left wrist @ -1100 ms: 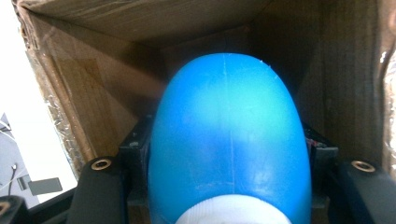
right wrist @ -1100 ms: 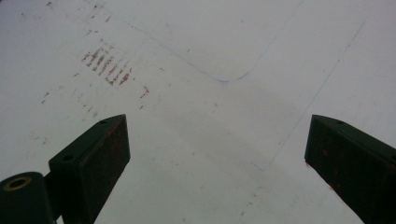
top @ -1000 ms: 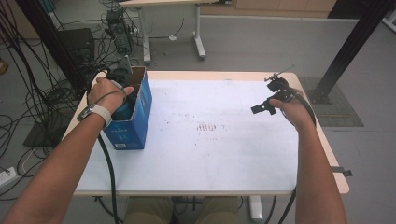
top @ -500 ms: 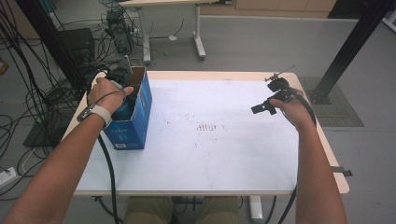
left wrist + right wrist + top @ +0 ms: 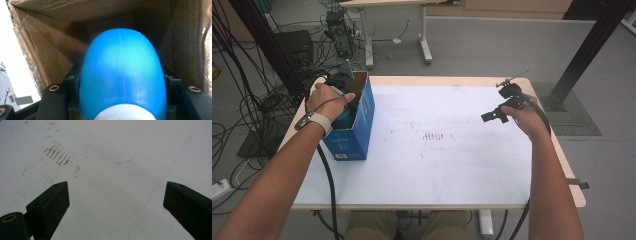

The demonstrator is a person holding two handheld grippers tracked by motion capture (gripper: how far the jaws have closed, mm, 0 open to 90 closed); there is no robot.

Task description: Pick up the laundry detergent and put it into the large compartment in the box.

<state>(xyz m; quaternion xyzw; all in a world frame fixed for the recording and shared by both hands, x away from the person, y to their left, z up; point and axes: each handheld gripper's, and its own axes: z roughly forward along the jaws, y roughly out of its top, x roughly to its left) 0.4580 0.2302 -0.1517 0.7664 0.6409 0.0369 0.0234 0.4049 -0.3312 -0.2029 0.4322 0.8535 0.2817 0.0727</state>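
Two jaws of our L gripper are clamping the blue bottle inside the box; we're lifting straight, clear of box walls. R gripper, well apart from box, is hanging wide, empty.

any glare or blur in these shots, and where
Left gripper view: the blue bottle sits too close, soft, with a bright sheen on top; the box interior is dim. Right gripper view: the table is washed pale. High view: even light, slightly soft.
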